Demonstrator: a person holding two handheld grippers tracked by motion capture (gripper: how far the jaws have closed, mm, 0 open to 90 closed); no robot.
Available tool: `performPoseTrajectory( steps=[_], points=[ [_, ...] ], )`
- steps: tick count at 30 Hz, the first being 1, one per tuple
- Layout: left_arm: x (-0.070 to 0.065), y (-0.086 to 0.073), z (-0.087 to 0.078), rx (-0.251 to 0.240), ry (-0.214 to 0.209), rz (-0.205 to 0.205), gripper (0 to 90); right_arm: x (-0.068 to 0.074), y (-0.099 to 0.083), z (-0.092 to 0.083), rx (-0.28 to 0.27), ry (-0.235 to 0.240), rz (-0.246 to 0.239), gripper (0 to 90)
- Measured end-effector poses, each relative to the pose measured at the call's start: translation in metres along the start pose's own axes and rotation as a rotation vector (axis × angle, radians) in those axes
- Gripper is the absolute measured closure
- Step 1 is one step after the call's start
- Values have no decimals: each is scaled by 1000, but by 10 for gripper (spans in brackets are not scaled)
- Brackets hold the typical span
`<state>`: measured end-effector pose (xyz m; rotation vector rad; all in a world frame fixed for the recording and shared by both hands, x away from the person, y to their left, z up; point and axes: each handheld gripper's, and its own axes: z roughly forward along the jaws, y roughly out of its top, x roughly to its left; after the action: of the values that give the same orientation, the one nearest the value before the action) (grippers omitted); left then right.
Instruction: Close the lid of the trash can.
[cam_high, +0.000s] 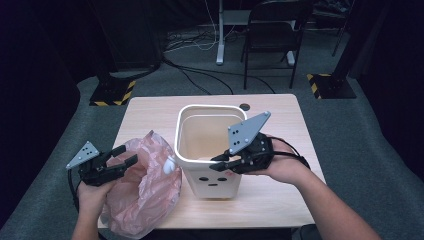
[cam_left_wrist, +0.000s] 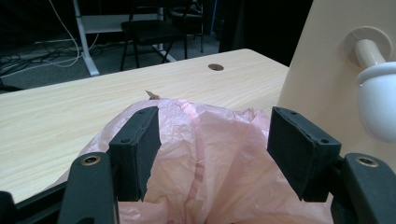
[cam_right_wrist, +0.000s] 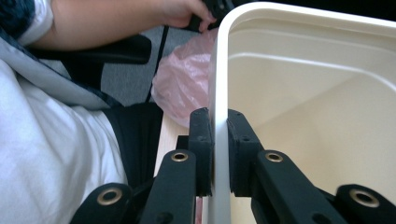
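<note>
Clamping the near rim of the cream bin mid-surface, the right hand-held gripper has its jaws pinched on the wall; the left hand-held gripper hangs open over the pink bag at the surface's near left corner.

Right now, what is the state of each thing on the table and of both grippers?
Bin: upright, open at the top, nothing visible inside.
Pink bag: crumpled, lying left of the bin.
Right gripper: shut on the bin's near rim.
Left gripper: open over the bag, not gripping it.
</note>
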<state>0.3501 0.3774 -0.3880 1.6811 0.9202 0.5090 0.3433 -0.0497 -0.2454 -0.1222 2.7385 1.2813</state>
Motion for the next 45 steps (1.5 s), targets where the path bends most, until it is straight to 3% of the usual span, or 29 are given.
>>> performPoseTrajectory(
  steps=[4,10,18,22,33,37,45],
  points=[
    [-1,1,0,-5,-2,1,342,1,0,1,-5,-8,0,792],
    [0,0,0,-3,-1,-1,341,2,-2,-7,-71,-19,21,755],
    [-1,0,0,0,-1,1,341,5,-2,-6,-69,-18,26,706],
    [0,0,0,-4,0,-2,342,5,-6,-12,-57,-52,35,662],
    [2,1,-1,-8,6,-8,341,7,-29,-49,-121,-169,86,564],
    [4,0,0,-3,9,-8,341,7,-38,-60,-169,-208,104,544],
    [6,-1,-2,-6,17,-18,342,1,-57,-77,-184,-387,164,493]
  ],
)
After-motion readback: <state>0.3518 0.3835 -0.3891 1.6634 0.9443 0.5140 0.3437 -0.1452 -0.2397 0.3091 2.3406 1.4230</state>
